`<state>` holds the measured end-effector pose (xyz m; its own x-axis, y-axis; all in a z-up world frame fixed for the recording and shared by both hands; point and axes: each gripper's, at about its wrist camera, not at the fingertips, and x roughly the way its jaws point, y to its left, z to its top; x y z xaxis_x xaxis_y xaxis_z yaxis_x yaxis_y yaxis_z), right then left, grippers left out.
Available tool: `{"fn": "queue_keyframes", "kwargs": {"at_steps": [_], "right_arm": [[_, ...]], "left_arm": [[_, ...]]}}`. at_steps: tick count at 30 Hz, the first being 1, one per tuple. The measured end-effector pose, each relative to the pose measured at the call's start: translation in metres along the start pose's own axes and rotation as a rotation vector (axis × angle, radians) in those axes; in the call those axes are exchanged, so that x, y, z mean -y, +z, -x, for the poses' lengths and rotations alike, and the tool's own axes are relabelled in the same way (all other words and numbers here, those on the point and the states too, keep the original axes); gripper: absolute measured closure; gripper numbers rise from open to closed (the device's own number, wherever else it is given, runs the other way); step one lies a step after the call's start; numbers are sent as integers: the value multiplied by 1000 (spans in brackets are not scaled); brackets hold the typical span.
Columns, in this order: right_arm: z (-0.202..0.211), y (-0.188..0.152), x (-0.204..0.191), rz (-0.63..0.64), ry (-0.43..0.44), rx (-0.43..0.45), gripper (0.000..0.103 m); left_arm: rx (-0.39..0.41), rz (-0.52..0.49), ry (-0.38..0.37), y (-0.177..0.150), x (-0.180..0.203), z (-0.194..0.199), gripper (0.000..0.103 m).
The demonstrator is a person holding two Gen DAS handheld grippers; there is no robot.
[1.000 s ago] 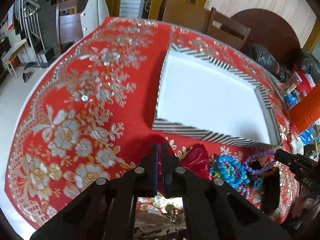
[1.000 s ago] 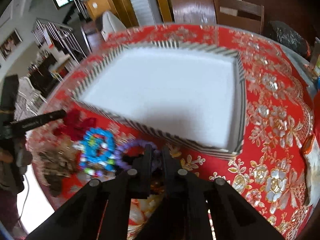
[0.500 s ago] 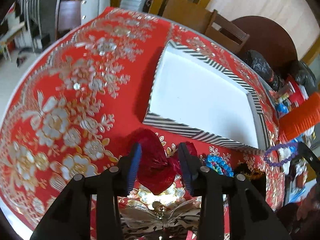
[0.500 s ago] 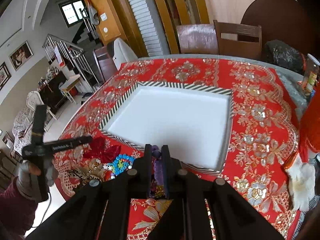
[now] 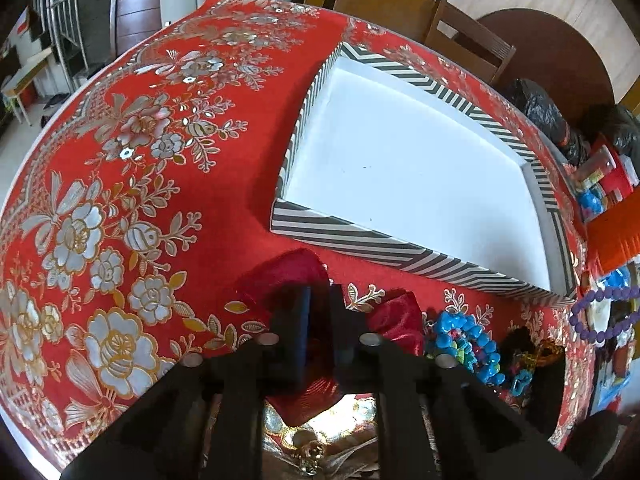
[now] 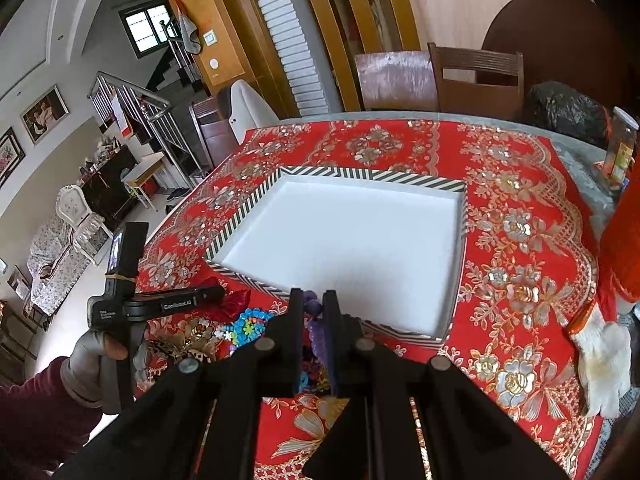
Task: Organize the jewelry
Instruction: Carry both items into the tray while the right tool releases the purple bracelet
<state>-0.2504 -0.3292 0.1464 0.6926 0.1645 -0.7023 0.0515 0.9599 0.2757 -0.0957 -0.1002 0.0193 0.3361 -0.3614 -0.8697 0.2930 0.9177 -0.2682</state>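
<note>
A white tray with a black-and-white striped rim point(image 5: 360, 240) point(image 6: 256, 204) lies empty on the red floral tablecloth. My left gripper point(image 5: 319, 292) is shut on a red bow hair clip point(image 5: 296, 268) just in front of the tray's near rim; it also shows in the right wrist view point(image 6: 230, 304). My right gripper point(image 6: 312, 300) is shut on a purple bead bracelet point(image 6: 314, 308) and holds it above the tray's near edge; the bracelet hangs at the right in the left wrist view point(image 5: 600, 316). A blue bead bracelet point(image 5: 464, 336) point(image 6: 248, 324) and gold jewelry point(image 5: 316, 436) lie by the tray.
Wooden chairs point(image 6: 476, 76) stand behind the table. A black bag point(image 6: 568, 112) and a jar point(image 6: 620, 144) sit at the far right edge. A white glove point(image 6: 604, 356) lies at the right. An orange container point(image 5: 616, 236) stands beside the tray.
My left gripper has closed on the red bow. My right gripper has lifted the purple bracelet off the pile and drawn back above the table.
</note>
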Motion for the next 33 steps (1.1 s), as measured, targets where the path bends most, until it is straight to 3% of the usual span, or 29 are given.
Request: {"fn": "queue_keyframes", "kwargs": {"at_steps": [5,15,30,33], "right_arm": [[8,7,-1,8,2,26,94],[8,30,11,-10,-37,62,94],[-70,25,48,-120,-74,-56,94],[-87,16,67,-153,-124,-113,94]], "left_arm": [[27,8,-70,2,-7,26,99],[165,-73,-73,32,18,78,99],[148,-180,62,68,54,14,99],[133,-190,82,72,58,1,99]]}}
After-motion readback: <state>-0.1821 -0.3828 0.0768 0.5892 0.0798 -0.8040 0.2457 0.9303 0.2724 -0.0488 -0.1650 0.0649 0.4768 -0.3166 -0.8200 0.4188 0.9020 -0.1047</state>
